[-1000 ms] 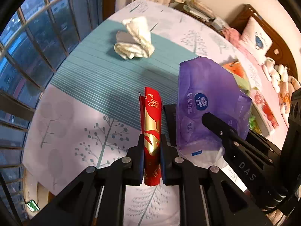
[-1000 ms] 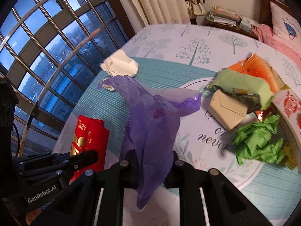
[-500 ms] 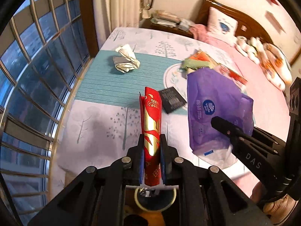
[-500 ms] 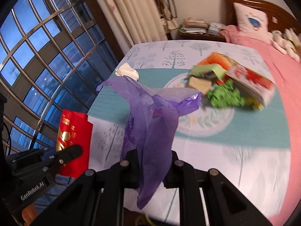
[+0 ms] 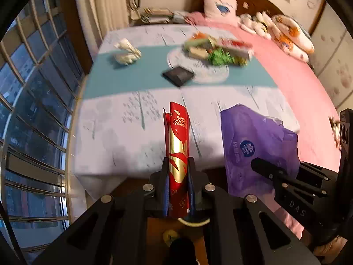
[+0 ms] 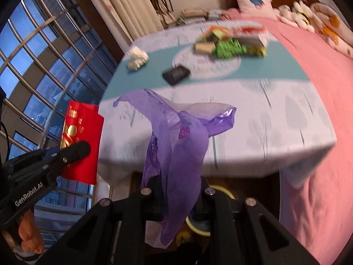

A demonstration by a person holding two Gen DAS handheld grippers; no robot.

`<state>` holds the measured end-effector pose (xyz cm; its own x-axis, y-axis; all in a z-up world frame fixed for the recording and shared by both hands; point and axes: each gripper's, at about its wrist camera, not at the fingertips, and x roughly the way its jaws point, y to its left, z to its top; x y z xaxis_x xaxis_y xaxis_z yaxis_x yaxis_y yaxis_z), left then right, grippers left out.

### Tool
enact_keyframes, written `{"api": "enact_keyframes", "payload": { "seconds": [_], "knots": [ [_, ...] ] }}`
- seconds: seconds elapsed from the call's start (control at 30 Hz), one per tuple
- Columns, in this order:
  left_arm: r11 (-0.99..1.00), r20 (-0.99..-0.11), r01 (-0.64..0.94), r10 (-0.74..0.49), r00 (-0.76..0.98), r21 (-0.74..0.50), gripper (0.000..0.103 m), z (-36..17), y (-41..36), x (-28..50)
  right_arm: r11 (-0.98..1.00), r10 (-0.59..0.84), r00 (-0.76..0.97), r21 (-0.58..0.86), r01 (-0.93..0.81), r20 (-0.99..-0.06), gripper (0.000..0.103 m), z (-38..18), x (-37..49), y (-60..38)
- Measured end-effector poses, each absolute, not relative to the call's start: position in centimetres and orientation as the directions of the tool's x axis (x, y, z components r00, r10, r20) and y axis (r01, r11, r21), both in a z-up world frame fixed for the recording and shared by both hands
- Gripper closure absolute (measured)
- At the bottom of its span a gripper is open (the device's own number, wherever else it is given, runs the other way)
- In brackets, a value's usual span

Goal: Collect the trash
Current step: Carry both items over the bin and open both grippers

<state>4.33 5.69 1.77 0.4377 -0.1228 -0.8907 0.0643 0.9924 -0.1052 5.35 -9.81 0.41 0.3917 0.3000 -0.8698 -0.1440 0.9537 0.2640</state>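
The left gripper [image 5: 178, 176] is pinching a flat red paper envelope with gold print [image 5: 178, 154] between fully closed jaws, and its own camera is seeing the envelope edge-on, bowed into a narrow curved strip standing up from the pads; the right wrist view is giving the broad face instead [image 6: 82, 141], a glossy red rectangle with gold characters held out against the barred window [image 6: 44, 50]. The right gripper [image 6: 179, 195] is clamping a crumpled translucent purple plastic wrapper [image 6: 176, 139], its jaws nearly together on the thin film, which is billowing upward into a loose open mouth – from the left camera the same wrapper [image 5: 253, 145] is showing a flat side with a round blue logo, hanging just beside the right gripper's black finger [image 5: 271, 170]. Both pieces of trash are hanging in the air off the near edge of the bed. On the pale tree-printed bedspread with a teal band [image 5: 132, 130] are lying a wad of white tissue [image 5: 126, 52], a small dark flat packet [image 5: 178, 75] and a blurred heap of green, tan and red rubbish [image 5: 218, 52] whose separate pieces are hard to tell apart. Only the right view is catching fingers of the person's hand [image 6: 28, 240] under the left gripper's handle. Below the jaws a yellowish round rim [image 6: 218, 191] is peeking out – mostly hidden, so what it belongs to is unclear.
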Motion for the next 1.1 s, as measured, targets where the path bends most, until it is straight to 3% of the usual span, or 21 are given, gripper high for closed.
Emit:
{"api": "enact_keyframes", "payload": {
  "seconds": [0.43,1.1],
  "knots": [
    [0.977,-0.954,0.164,-0.177,0.241,-0.14,0.092,-9.7,0.4,1.6,0.972,0.224,0.227,0.233,0.014,-0.948,0.088,-9.8,0.3,-13.1],
    [0.983,-0.986,0.139,-0.136,0.095,-0.122,0.091,-36.6,-4.5,2.5,0.978,0.192,0.071,0.196,0.066,-0.979,0.088,-36.4,-0.7,-15.4]
  ]
}}
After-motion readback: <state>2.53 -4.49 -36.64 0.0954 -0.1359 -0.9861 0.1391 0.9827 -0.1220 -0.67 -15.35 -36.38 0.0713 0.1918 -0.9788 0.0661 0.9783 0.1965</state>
